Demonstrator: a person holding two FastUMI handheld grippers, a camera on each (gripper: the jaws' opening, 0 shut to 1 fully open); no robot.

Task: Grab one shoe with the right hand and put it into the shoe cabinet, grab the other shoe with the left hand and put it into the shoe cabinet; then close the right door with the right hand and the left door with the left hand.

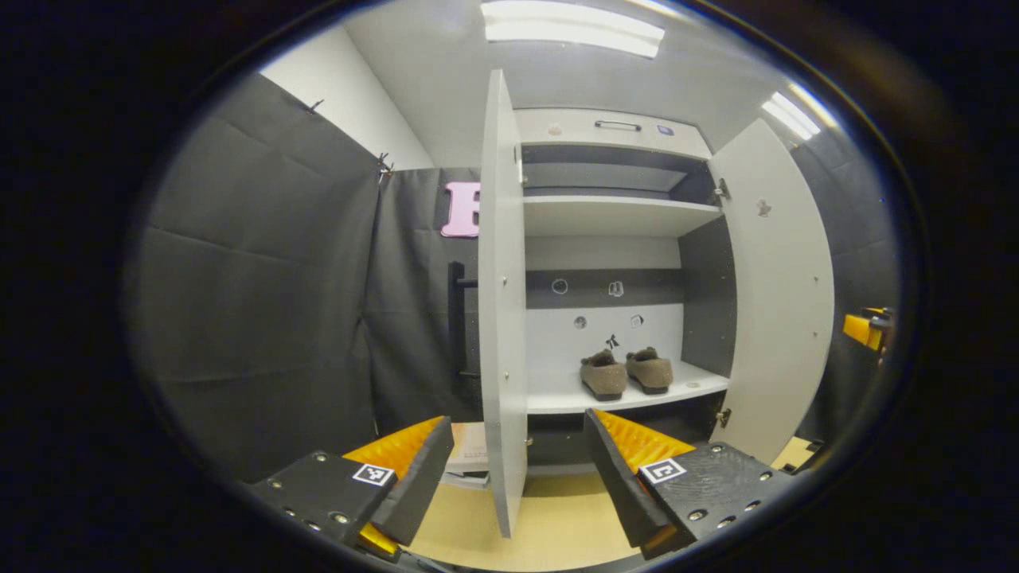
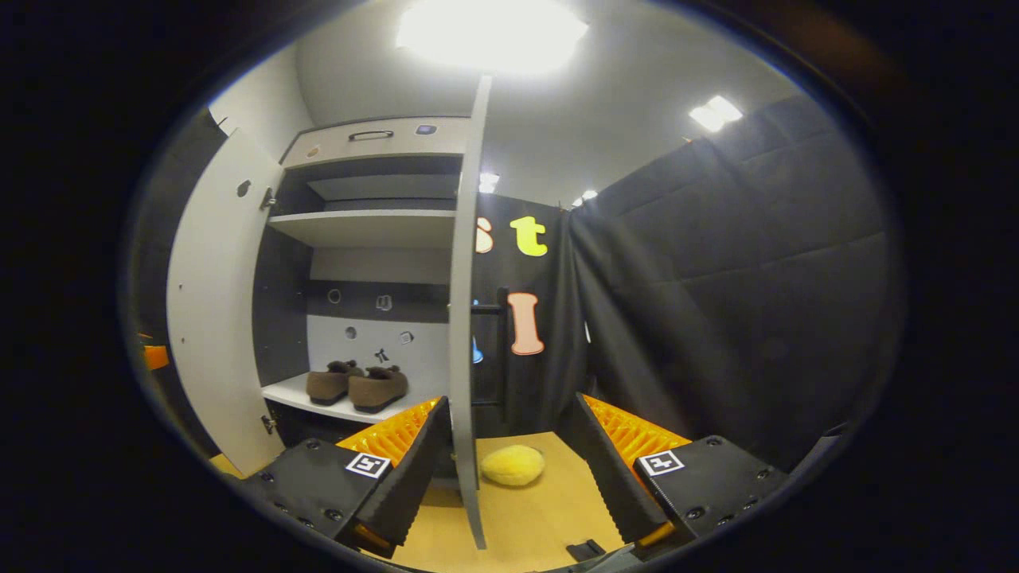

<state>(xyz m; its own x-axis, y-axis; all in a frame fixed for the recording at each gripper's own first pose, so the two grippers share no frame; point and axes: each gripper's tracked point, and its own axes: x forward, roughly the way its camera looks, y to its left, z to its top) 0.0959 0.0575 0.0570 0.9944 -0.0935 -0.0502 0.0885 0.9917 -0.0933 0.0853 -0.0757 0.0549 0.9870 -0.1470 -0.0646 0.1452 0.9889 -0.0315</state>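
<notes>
Right gripper [image 2: 509,461], open and empty, straddles the edge of the right door [image 2: 464,318], seemingly lined up to push it shut. Left gripper [image 1: 517,469], likewise open and empty, straddles the left door [image 1: 500,318]. Beyond the two open doors, two brown shoes [image 1: 626,372] sit side by side on the shoe cabinet's lower shelf [image 1: 557,396].

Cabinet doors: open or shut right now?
Open: the white left door and white right door both stand edge-on, baring the brown shoes.
</notes>
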